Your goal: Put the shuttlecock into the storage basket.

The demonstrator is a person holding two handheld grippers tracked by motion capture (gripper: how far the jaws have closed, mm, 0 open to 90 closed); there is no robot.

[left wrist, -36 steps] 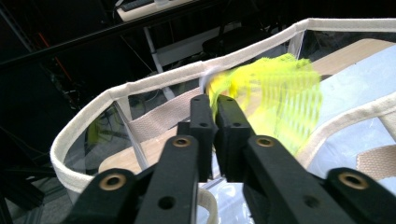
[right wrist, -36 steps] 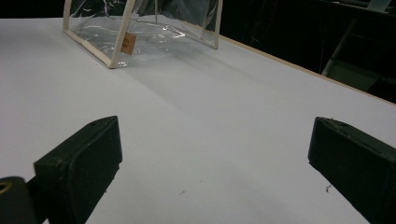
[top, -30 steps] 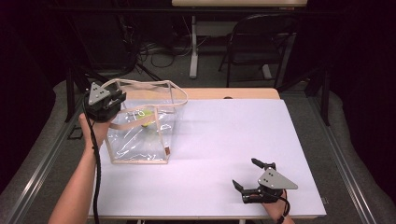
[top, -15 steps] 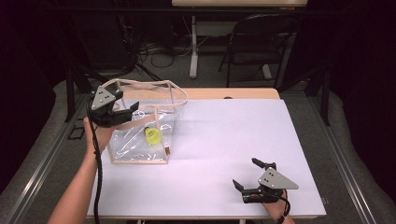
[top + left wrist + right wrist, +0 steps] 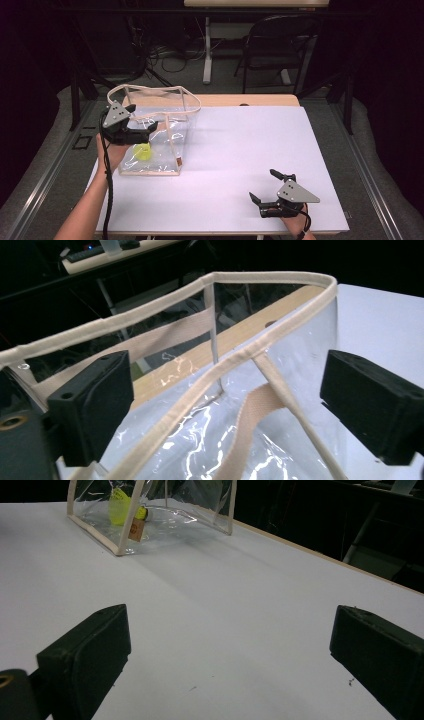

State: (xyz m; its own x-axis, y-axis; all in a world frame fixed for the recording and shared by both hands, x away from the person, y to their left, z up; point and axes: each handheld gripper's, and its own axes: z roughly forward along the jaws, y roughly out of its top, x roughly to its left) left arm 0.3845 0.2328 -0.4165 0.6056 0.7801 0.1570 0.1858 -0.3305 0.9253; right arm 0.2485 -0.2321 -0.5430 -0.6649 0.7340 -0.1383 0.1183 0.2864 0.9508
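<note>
Clear plastic tote bag with beige fabric trim and straps (image 5: 155, 135) stands upright at the far left of the white table (image 5: 240, 150), a small yellow object (image 5: 141, 151) inside on its bottom. Left gripper (image 5: 145, 131) hovers at the bag's near rim, jaws wide apart, holding nothing. Right gripper (image 5: 262, 187) rests low at the table's near right, well apart from the bag, jaws spread wide, empty.

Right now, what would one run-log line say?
left gripper: open, at clear bag rim | yellow object: inside bag | right gripper: open, low over table
</note>
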